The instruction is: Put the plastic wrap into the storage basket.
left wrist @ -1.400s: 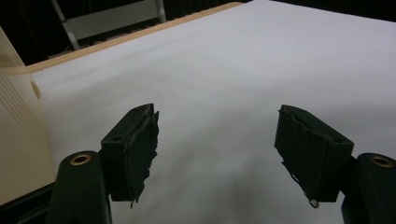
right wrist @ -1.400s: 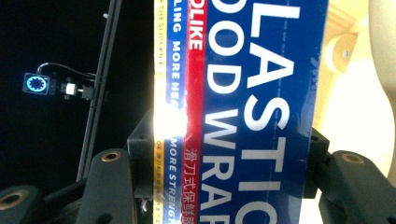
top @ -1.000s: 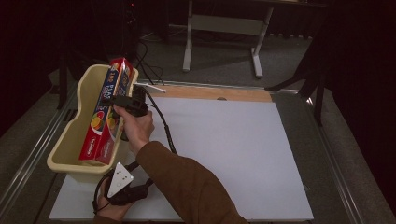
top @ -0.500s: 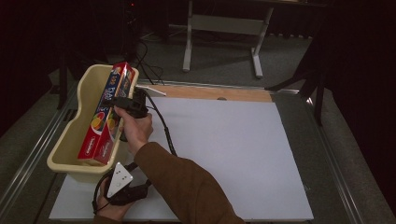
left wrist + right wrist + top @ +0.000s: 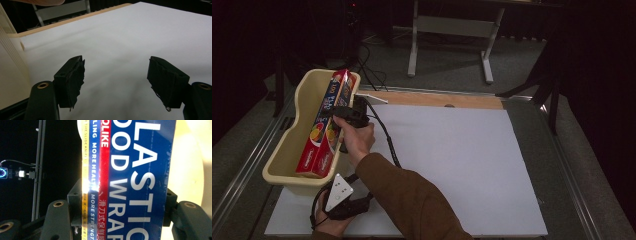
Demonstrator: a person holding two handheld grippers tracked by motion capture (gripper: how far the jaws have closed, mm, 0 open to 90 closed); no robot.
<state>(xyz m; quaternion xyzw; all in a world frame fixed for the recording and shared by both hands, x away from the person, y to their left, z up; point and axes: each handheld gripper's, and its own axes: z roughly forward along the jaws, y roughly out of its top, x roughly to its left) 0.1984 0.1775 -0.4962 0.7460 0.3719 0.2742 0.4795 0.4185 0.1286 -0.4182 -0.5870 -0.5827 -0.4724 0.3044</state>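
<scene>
Yellow bin (image 5: 287, 150) holds wrap box (image 5: 324, 127), right gripper (image 5: 343, 114) clamping it; left gripper (image 5: 116, 82) agape.

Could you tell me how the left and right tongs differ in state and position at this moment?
The left tongs stand open with nothing between them; the right tongs are shut on the plastic wrap box. The left tongs sit low over the white tabletop near the person; the right tongs reach over the rim of the yellow bin. Both have black jaws and are hand-held.
</scene>
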